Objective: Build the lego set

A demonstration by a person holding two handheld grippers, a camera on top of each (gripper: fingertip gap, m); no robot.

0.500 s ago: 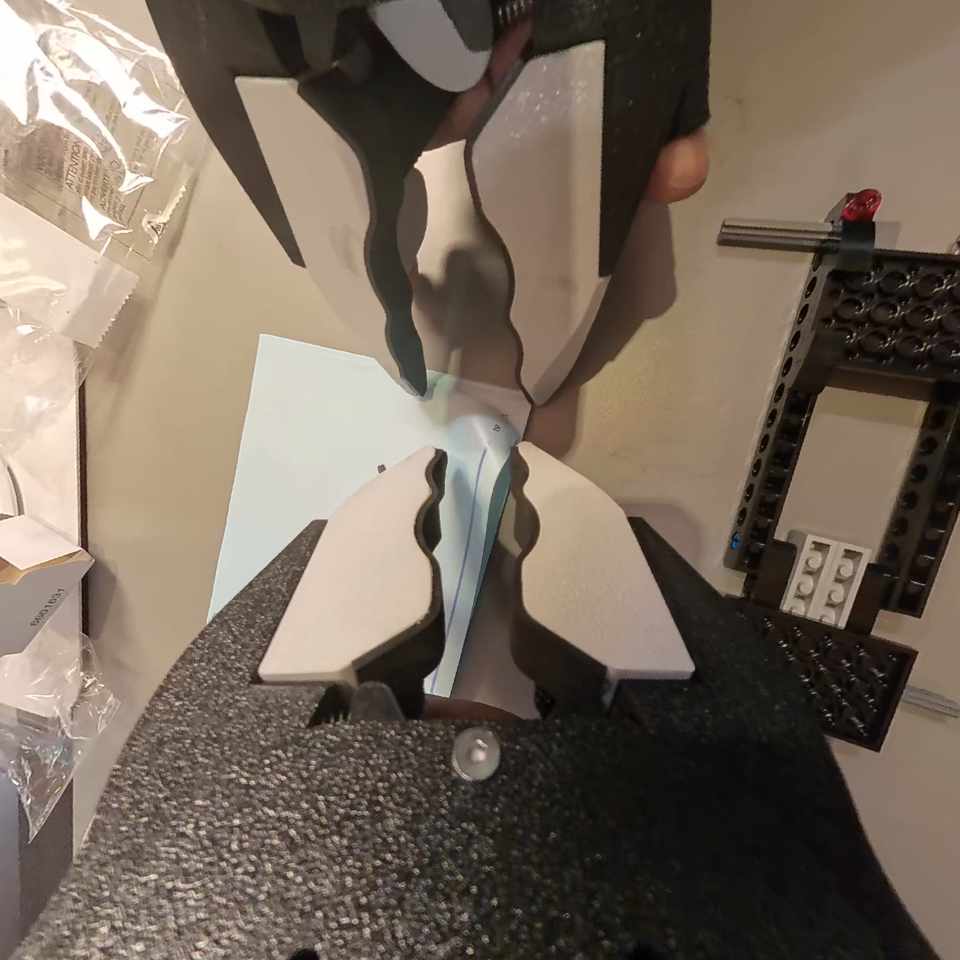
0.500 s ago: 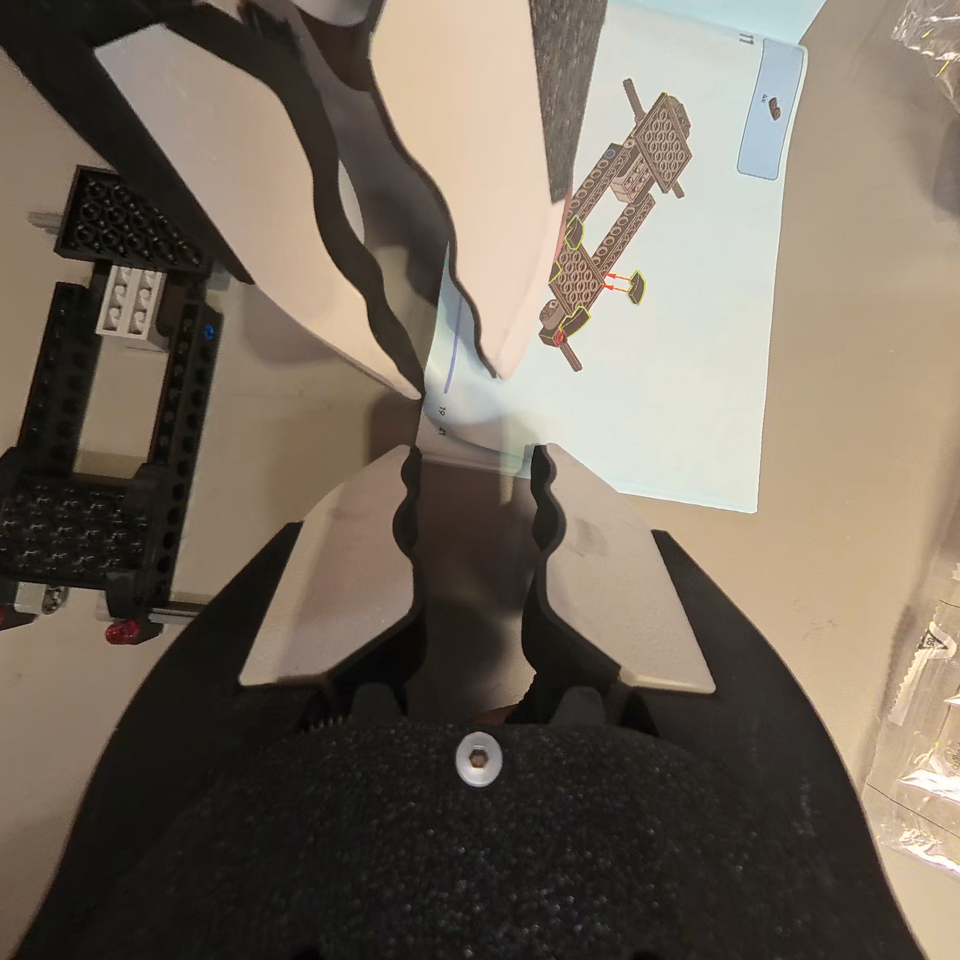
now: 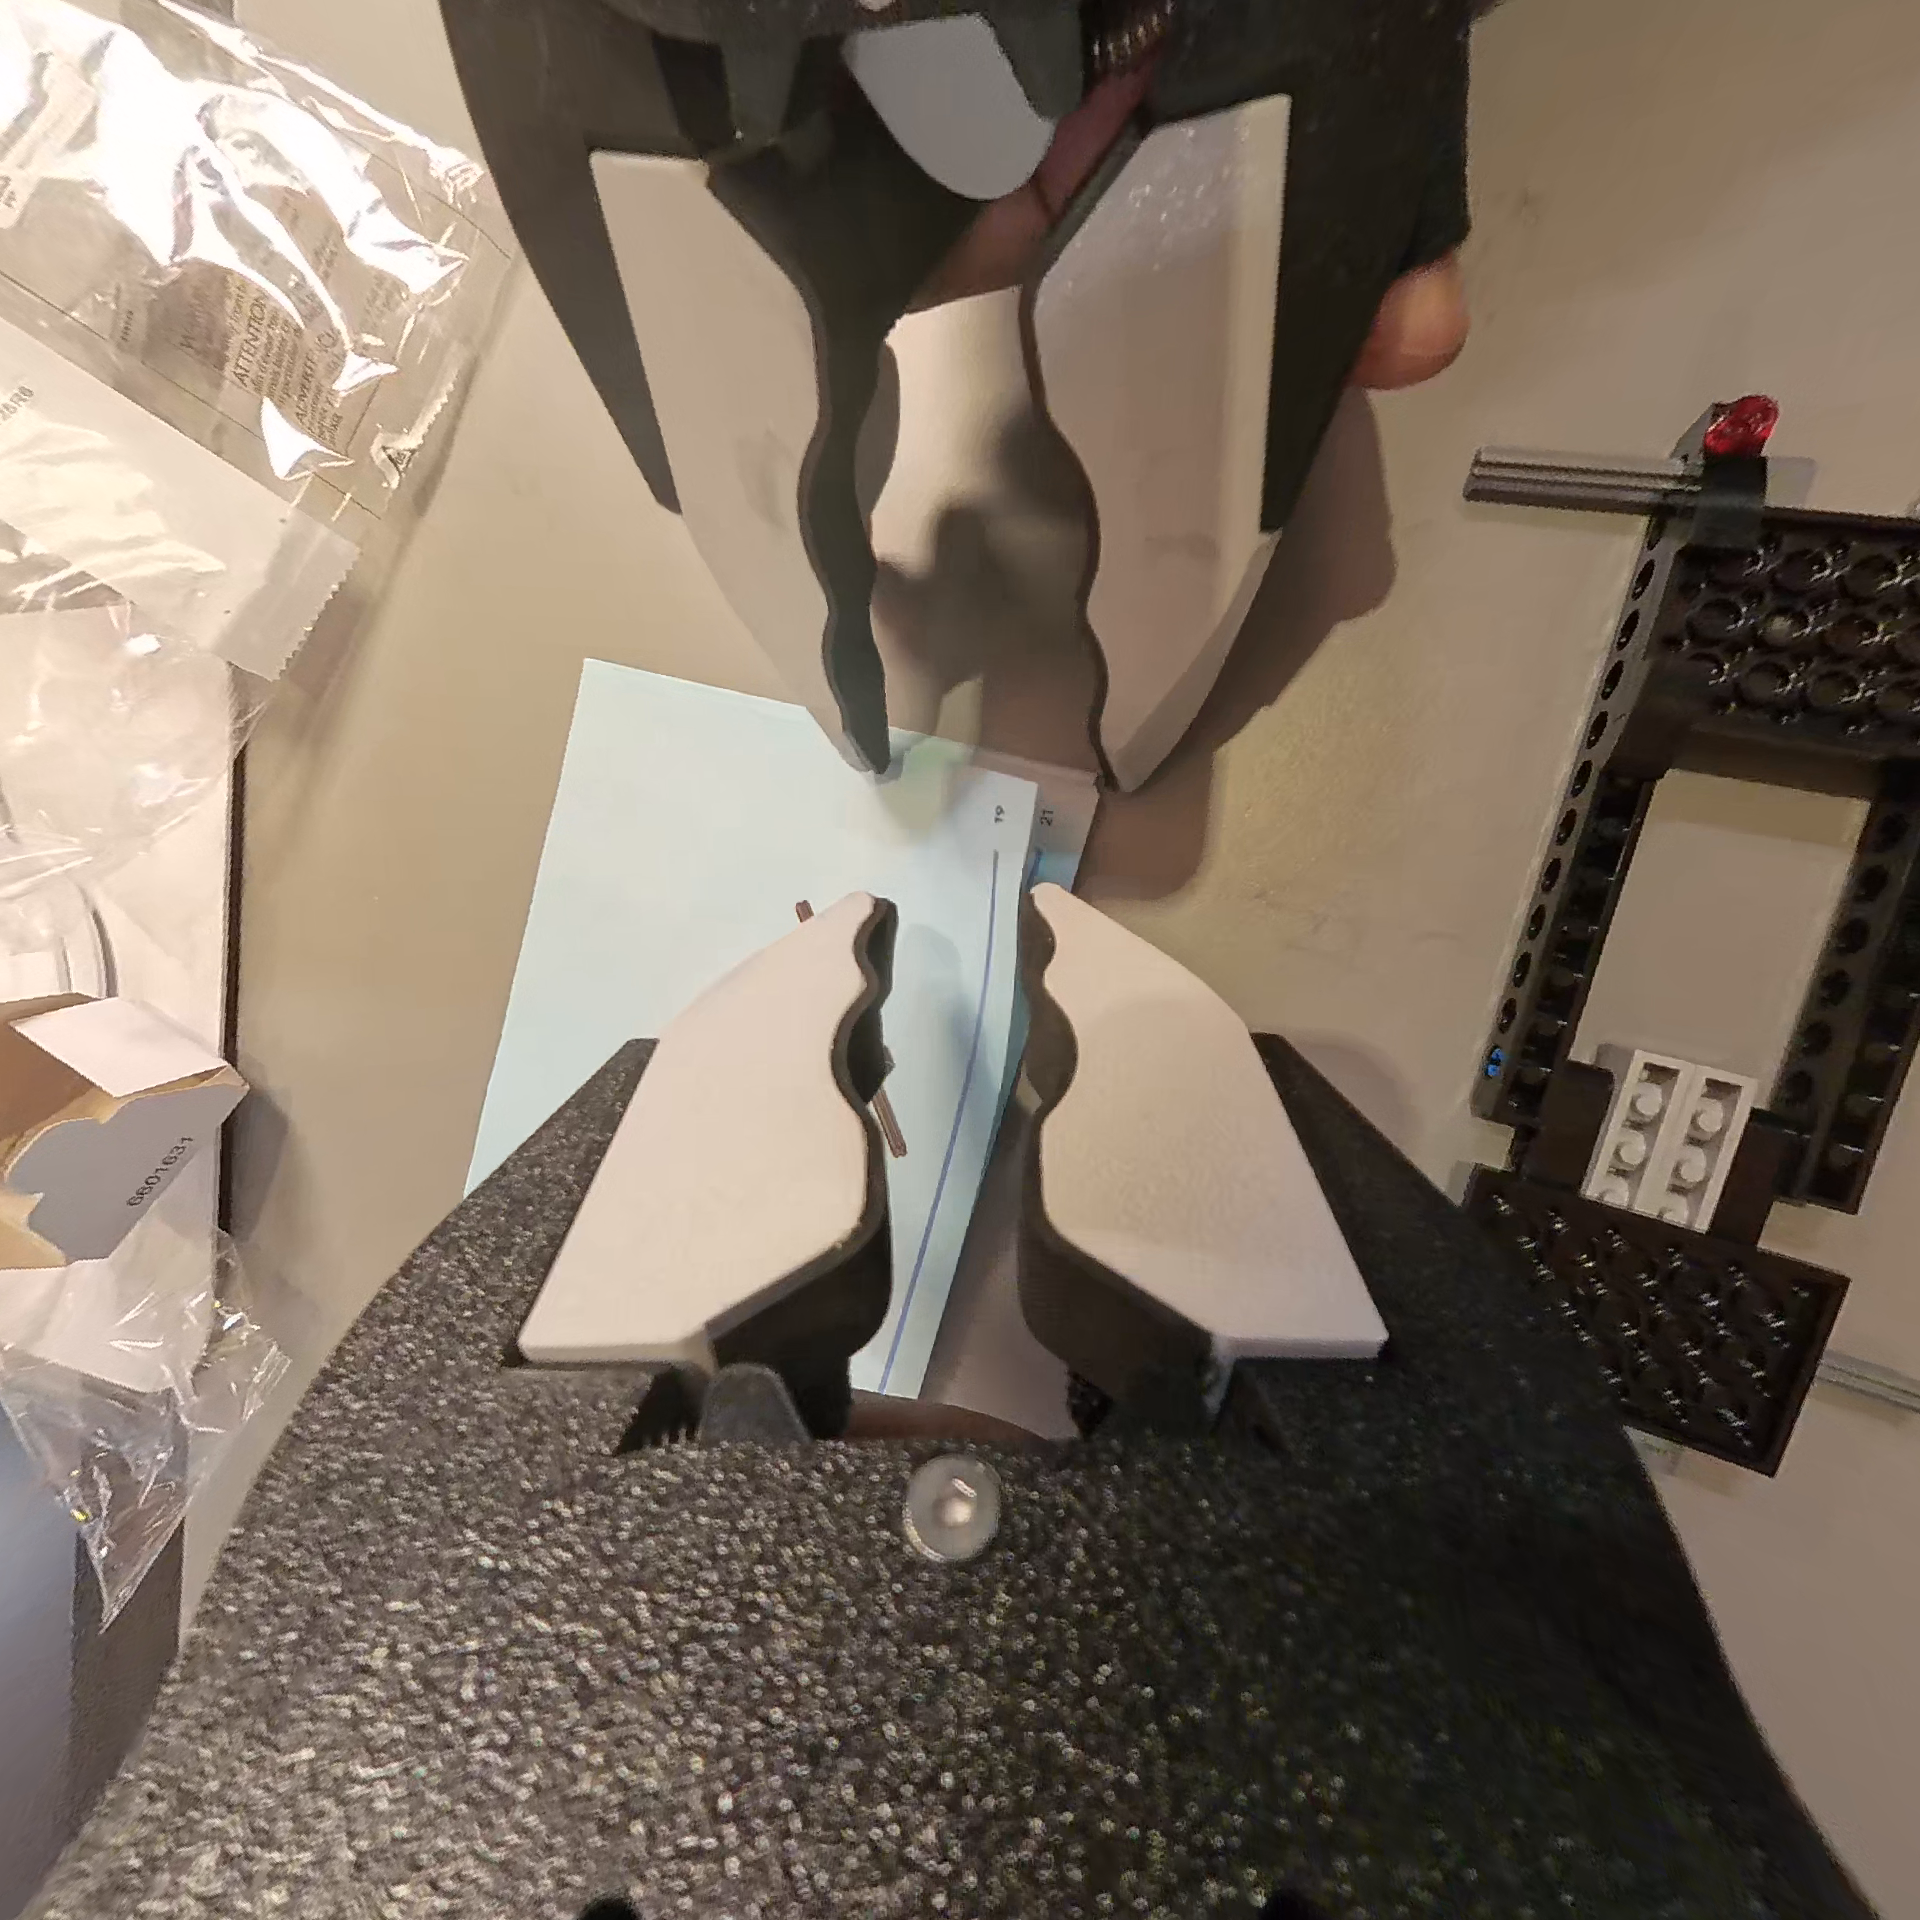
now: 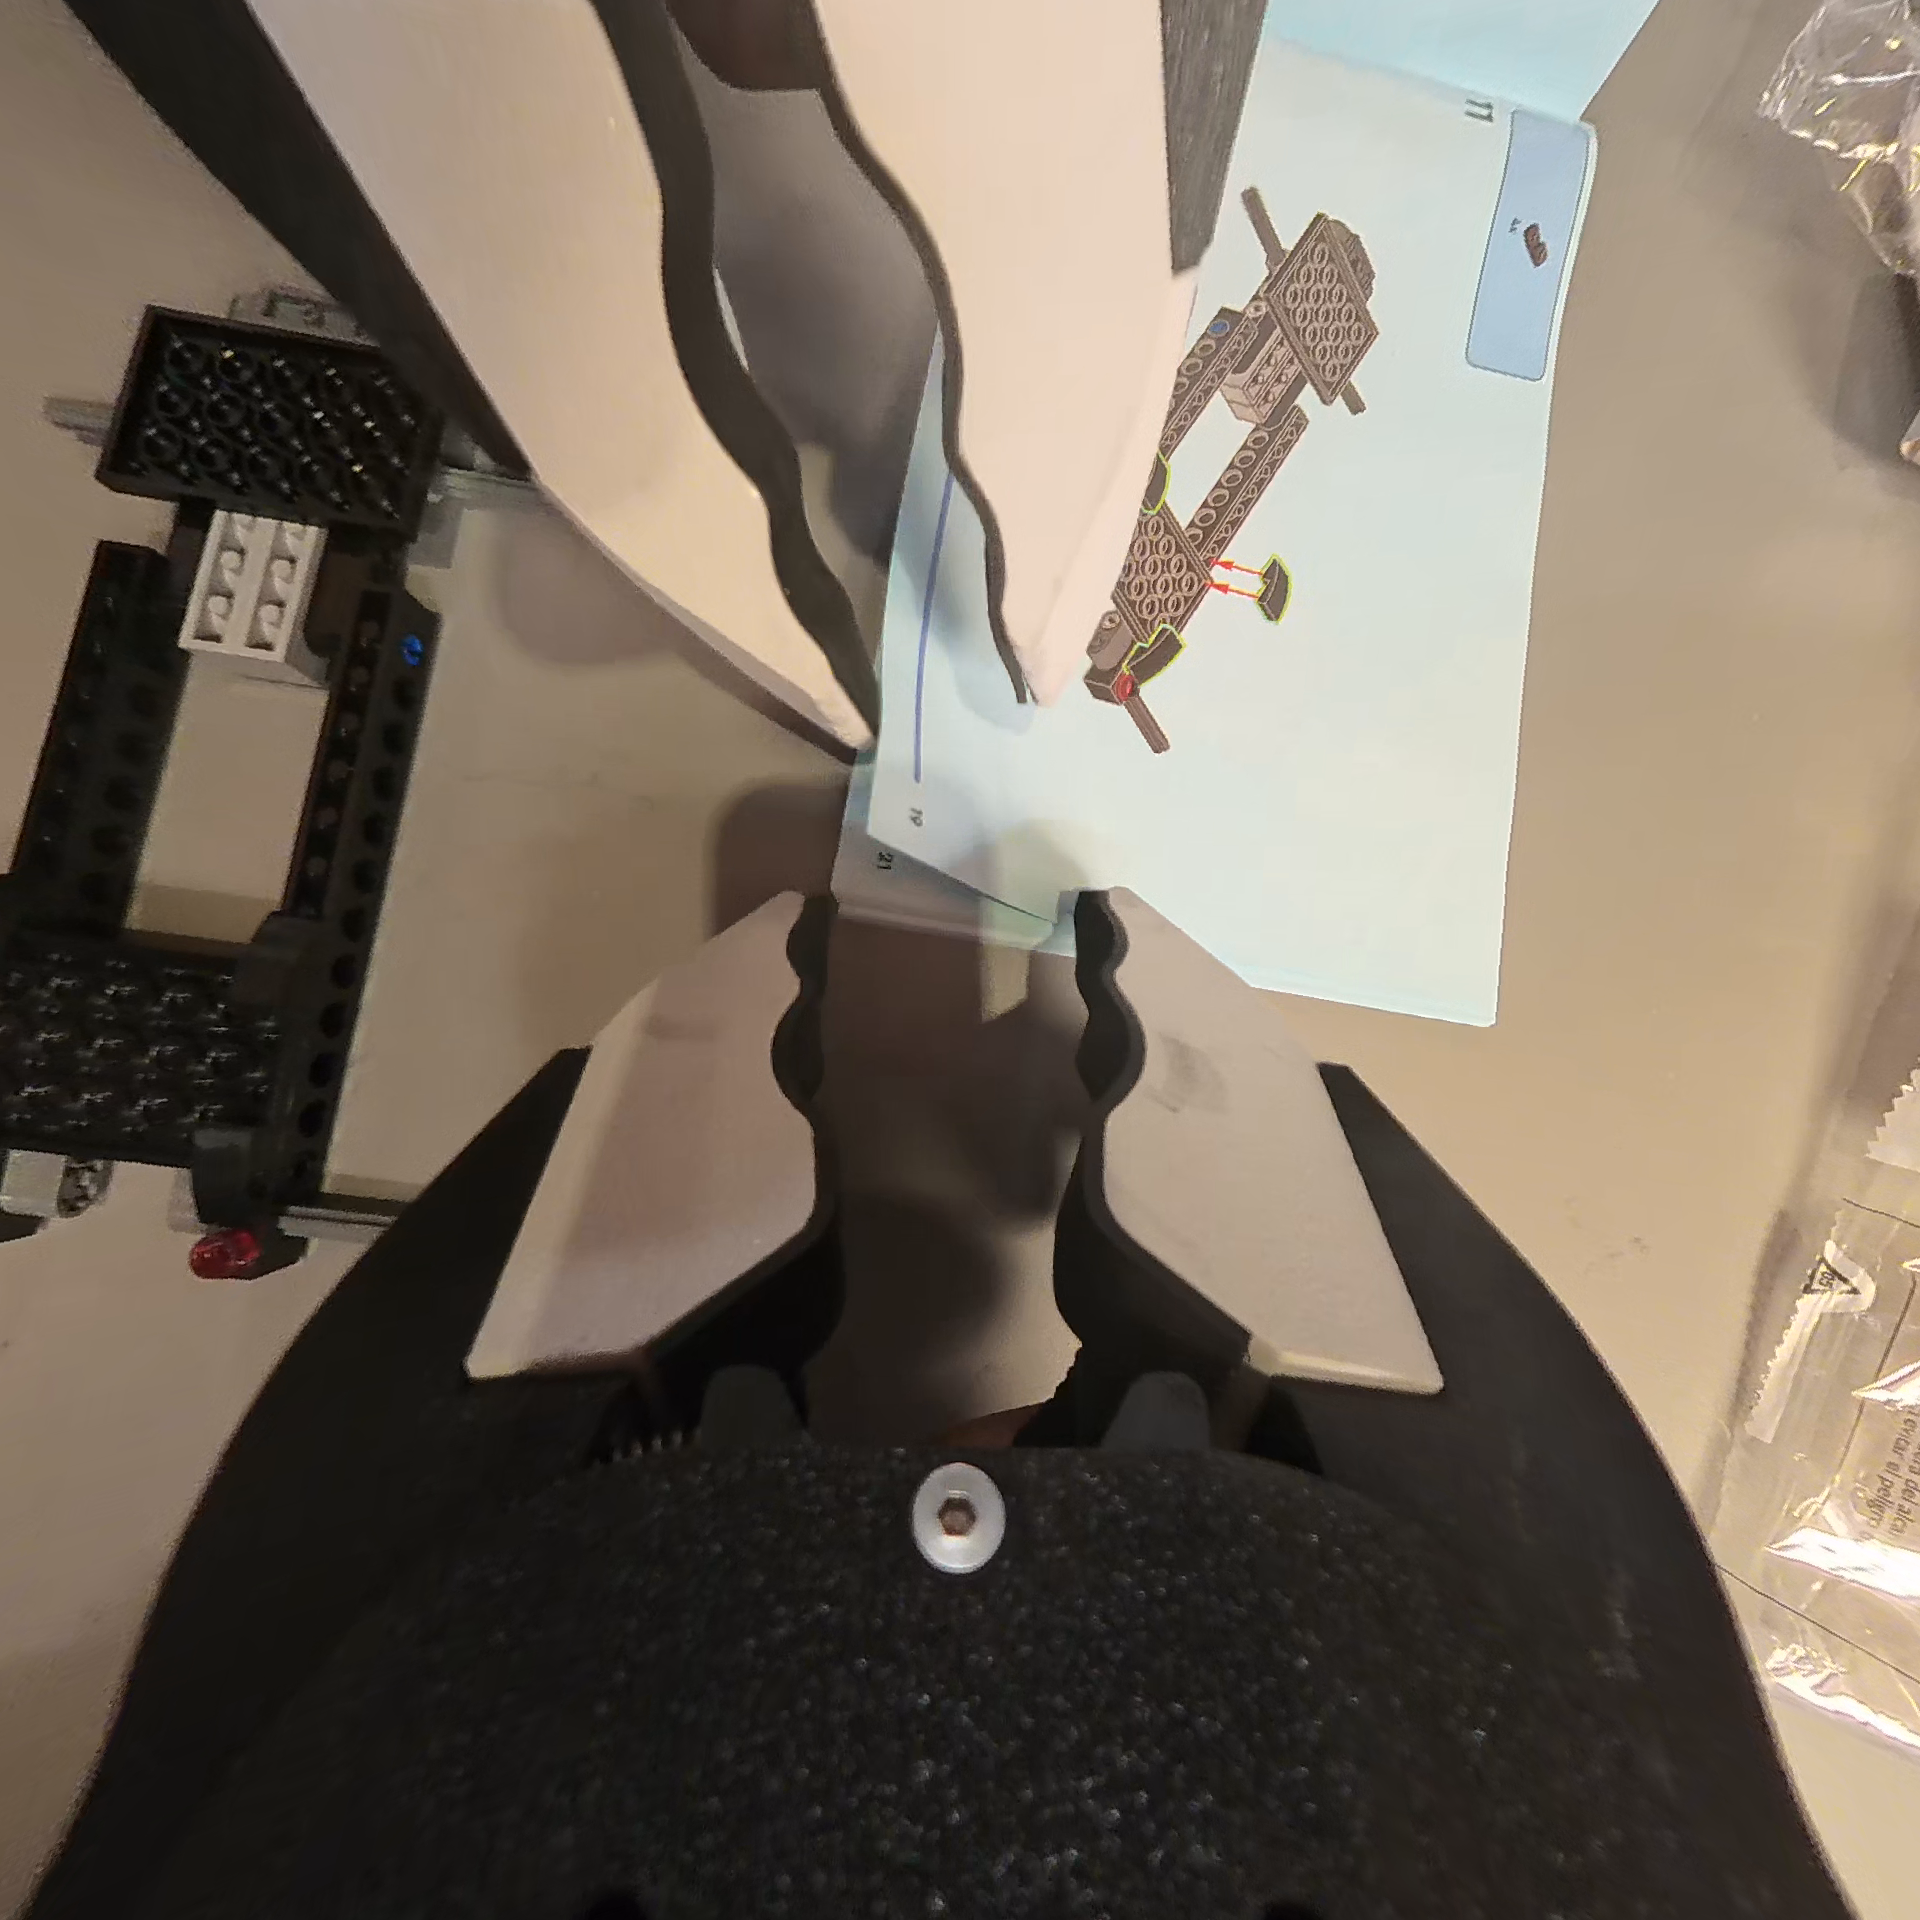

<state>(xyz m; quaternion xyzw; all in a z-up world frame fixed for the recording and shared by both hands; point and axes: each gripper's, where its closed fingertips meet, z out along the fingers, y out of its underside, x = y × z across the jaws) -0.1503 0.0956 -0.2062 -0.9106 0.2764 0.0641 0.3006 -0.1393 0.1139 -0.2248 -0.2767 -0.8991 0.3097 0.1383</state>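
Seen from the left wrist, clear plastic bags and a small opened cardboard box lie at the far left of the desk. Beside them, an instruction booklet lies open with its pale blue pages up.

The left gripper is over the booklet's right edge with its jaws narrow. A curled top page stands up between the fingers. Daylight shows on either side of the sheet, so the pads do not appear to press on it.

Facing it, the right gripper has its jaws wide and empty, with the tips down at the booklet's far corner, where two page edges fan apart. Its own view shows one fingertip touching the booklet's edge and the other just off the paper, over bare desk.

As a judgement, paper this thin buckles easily. Any grip should close gently on one sheet only, near the fanned corner, with the other gripper pinning the pages below.

At the far right, well clear of both grippers, lies a black brick chassis with a white brick and a red stud.
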